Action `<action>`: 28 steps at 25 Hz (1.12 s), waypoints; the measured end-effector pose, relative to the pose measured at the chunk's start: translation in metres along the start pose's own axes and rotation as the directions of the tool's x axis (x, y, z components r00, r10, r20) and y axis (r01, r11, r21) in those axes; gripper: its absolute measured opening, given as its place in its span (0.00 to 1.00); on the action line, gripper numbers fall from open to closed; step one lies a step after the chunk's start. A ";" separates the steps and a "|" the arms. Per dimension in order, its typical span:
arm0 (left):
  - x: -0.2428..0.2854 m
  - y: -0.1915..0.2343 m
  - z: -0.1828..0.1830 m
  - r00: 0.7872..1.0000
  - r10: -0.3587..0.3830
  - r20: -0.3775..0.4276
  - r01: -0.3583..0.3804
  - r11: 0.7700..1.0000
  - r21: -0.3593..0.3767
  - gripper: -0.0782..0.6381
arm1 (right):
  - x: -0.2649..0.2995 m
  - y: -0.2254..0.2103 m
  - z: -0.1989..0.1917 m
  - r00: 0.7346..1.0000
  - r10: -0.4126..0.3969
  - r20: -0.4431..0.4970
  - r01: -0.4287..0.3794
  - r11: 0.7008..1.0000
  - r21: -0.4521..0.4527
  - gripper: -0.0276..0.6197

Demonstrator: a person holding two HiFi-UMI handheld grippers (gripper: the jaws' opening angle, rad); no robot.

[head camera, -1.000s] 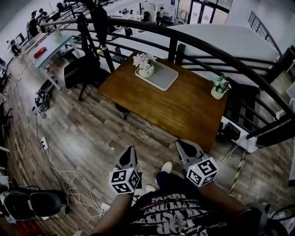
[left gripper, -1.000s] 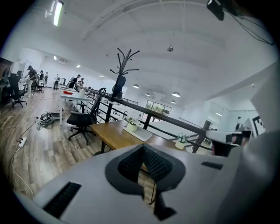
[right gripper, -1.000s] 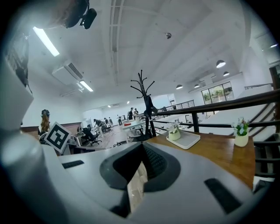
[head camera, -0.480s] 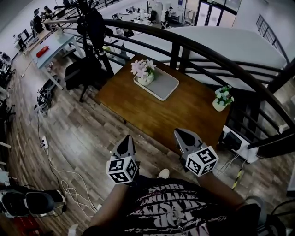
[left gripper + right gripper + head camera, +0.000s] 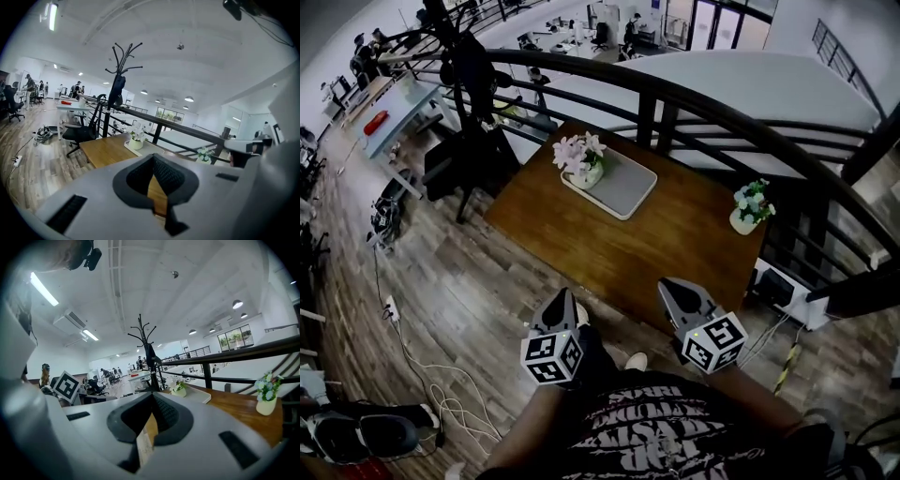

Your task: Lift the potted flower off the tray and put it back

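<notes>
Head view: potted flower (image 5: 579, 159) on tray (image 5: 630, 189) at twelve o'clock, unlifted; left gripper (image 5: 562, 298) and right gripper (image 5: 669, 286) closed, empty.

Both grippers have advanced toward the table (image 5: 581, 246). In the head view the right gripper (image 5: 672, 286) now overlaps the table's near edge, where a second earlier its tip lay just short of that edge. The left gripper (image 5: 562, 300) has closed up to the same edge, with its tip over the floor (image 5: 469, 281).
</notes>
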State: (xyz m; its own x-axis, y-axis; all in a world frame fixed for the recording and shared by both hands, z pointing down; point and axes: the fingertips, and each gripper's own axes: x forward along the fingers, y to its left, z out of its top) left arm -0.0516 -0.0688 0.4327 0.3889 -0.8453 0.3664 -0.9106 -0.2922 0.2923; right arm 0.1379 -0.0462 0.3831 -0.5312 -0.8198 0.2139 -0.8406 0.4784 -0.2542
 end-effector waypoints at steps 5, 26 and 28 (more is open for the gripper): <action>0.038 -0.006 0.004 0.998 -0.049 -0.032 0.050 0.998 0.029 0.12 | 0.008 -0.024 -0.002 0.998 -0.056 -0.003 0.056 0.998 0.028 0.04; 0.242 0.107 0.039 0.988 -0.091 -0.125 0.101 0.992 0.078 0.12 | 0.211 -0.097 0.024 0.992 -0.123 -0.038 0.125 0.991 0.052 0.04; 0.274 0.116 0.039 0.988 -0.100 -0.118 0.111 0.989 0.093 0.12 | 0.235 -0.103 0.030 0.992 -0.122 -0.032 0.123 0.992 0.013 0.04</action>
State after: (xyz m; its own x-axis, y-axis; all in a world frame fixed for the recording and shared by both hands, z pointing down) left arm -0.0565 -0.3513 0.5330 0.4914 -0.7534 0.4369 -0.8709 -0.4244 0.2477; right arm 0.1028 -0.2980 0.4316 -0.4277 -0.8617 0.2730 -0.8978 0.3701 -0.2386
